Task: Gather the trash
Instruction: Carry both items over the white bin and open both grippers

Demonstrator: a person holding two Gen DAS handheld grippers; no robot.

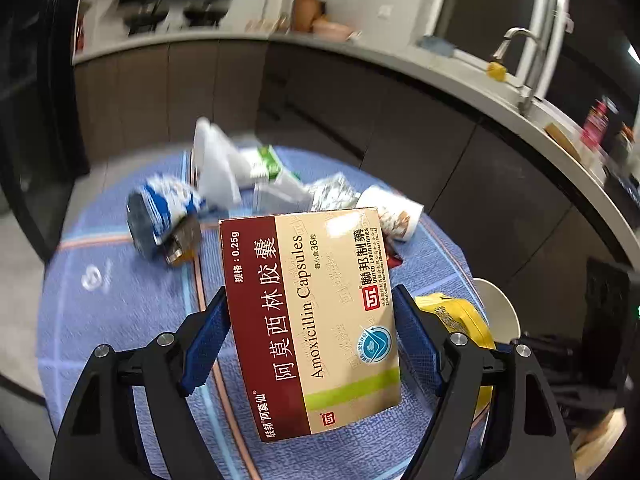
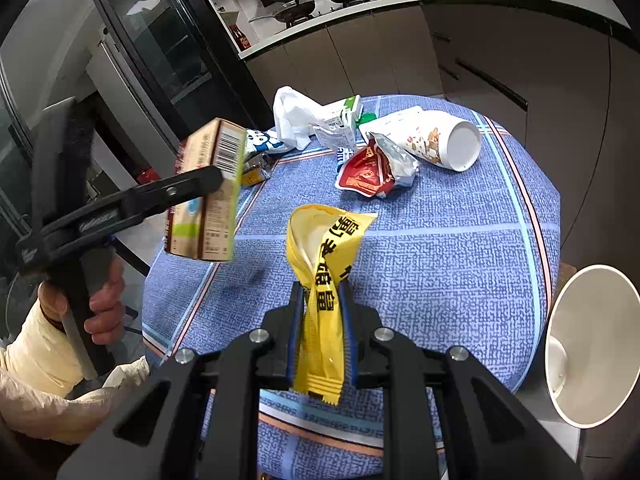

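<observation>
Black claw (image 2: 322,300) with blue pads, silver screws; cream sleeve (image 2: 40,356).

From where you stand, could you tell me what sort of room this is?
Most likely a home kitchen: a stove with pans under a range hood, a countertop with a sink faucet, and a round table with a blue cloth strewn with wrappers.

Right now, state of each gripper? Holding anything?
Left gripper: closed on the medicine box, lifted off the table.
Right gripper: closed on the yellow wrapper.
</observation>
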